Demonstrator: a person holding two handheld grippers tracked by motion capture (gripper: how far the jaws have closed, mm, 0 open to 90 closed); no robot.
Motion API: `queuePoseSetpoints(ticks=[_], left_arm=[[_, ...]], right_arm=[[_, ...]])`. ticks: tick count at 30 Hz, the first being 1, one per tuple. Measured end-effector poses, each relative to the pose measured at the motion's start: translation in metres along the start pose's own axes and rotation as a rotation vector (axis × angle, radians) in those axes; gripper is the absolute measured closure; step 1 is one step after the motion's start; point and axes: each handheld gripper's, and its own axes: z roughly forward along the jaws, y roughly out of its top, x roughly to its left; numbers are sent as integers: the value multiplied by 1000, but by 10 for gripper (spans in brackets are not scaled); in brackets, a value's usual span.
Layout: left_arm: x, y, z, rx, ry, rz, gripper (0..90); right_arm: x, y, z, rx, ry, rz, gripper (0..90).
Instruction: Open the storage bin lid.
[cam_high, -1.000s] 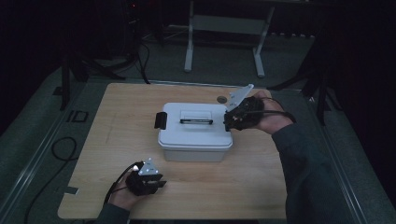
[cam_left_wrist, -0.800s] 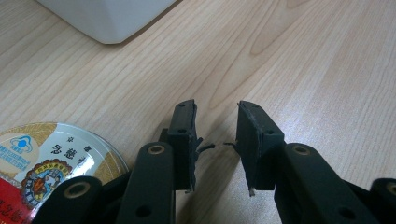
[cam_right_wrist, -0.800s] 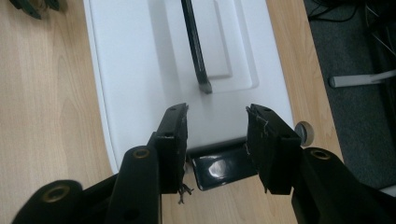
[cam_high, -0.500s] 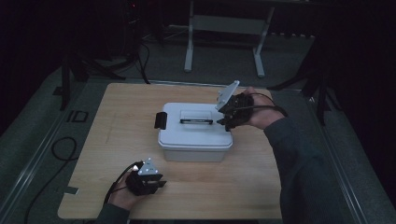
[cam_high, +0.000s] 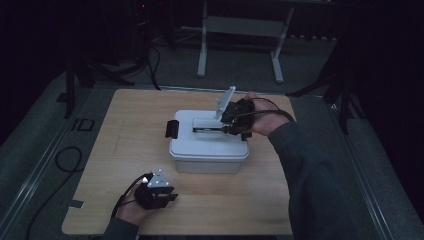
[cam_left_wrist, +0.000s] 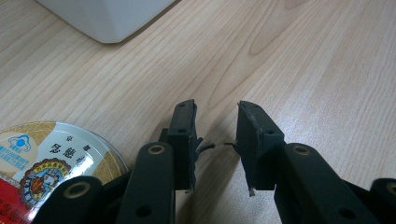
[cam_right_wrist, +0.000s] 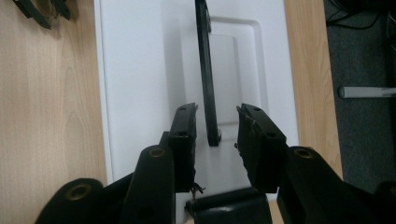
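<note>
The right gripper has come in over the white box from the box's right end, and its jaws have just been closing. Now the thin black handle on the lid sits between them, with a small gap on each side, so they do not pinch it yet. It looks like the next thing is to grab the handle and lift the lid. The box stands in the middle of the desk, a bit toward the far edge. Its lid is on, so what is inside cannot be seen. A black clip shows on its left end. The left gripper has stayed near the front edge of the desk, jaws partly open with nothing in them. A round tin lies just beside it, lid on.
</note>
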Motion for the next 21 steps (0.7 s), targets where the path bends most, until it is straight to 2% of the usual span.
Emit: queuePoseSetpoints(ticks=[19,21], left_arm=[[0,0,0,0,-5,2,685],[1,0,0,0,-6,0,686]], right_arm=[[2,28,36,81,27,-48,788],[2,30,39,95,24,-66,795]])
